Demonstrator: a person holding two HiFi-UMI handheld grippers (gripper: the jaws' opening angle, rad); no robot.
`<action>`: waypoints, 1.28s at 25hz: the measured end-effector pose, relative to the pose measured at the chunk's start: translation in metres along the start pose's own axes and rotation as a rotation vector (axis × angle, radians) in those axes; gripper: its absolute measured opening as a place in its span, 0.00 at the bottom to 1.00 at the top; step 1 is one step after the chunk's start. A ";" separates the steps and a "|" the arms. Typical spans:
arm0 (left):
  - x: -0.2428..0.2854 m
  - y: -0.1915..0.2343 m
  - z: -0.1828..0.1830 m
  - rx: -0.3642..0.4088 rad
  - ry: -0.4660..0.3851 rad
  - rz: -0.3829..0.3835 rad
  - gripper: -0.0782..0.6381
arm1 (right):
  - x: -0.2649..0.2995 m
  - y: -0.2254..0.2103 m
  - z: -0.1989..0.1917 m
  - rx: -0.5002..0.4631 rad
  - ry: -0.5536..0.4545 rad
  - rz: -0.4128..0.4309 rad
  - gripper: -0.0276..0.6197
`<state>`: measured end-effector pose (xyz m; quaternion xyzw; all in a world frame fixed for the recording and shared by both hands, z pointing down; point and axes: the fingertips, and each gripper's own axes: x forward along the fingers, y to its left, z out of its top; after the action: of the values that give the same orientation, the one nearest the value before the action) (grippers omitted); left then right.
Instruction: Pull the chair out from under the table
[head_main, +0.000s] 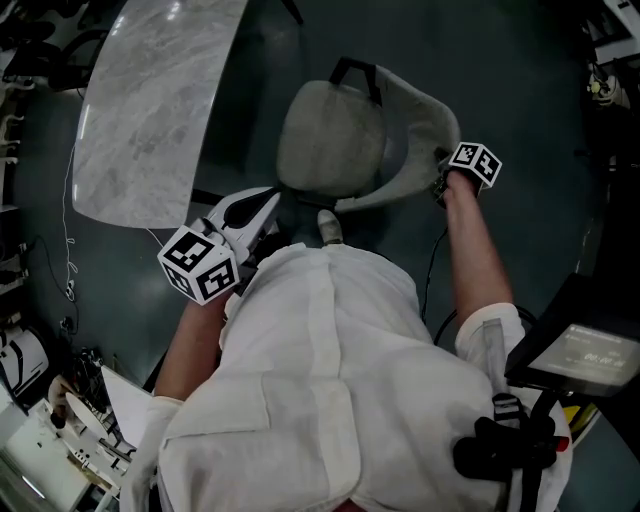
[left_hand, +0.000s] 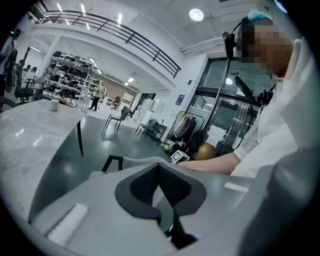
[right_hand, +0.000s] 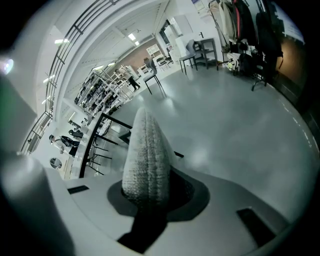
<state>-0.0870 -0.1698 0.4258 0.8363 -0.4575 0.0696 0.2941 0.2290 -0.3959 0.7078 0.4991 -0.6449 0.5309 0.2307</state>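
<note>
Fingers (right_hand: 192, 197) of the right gripper (head_main: 445, 182) are being squeezed shut on the fuzzy grey edge of the chair (head_main: 335, 140) back, at the right of the head view. Fingers (left_hand: 140, 187) of the left gripper (head_main: 268, 205) are being held close together with nothing between them, just left of the seat. The chair is being shown at the top middle of the head view, to the right of the stone table (head_main: 150, 110). Dark floor is being shown between them, so the chair seems to be mostly out already. For a good pull, the back should be gripped tight so the cloth does not get slipped out. The chair should be drawn slowly and straight toward the person, with care being taken for the shoe (head_main: 329, 226) just below the seat. Only one holder is being shown: a small cup (left_hand: 54, 105) on the table, at the upper left of the left gripper view. What is in it cannot be told.
</note>
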 end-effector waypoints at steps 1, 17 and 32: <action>0.007 -0.003 0.002 0.000 0.002 -0.002 0.12 | -0.002 -0.007 0.007 -0.001 0.001 0.001 0.17; 0.015 -0.011 0.001 -0.033 0.006 0.033 0.12 | -0.011 -0.042 0.039 -0.032 0.013 0.004 0.18; -0.055 -0.010 -0.019 -0.026 -0.081 0.023 0.12 | -0.086 -0.015 0.000 -0.170 -0.143 -0.060 0.27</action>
<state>-0.1075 -0.1151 0.4161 0.8292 -0.4797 0.0333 0.2851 0.2764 -0.3601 0.6433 0.5333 -0.6873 0.4302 0.2411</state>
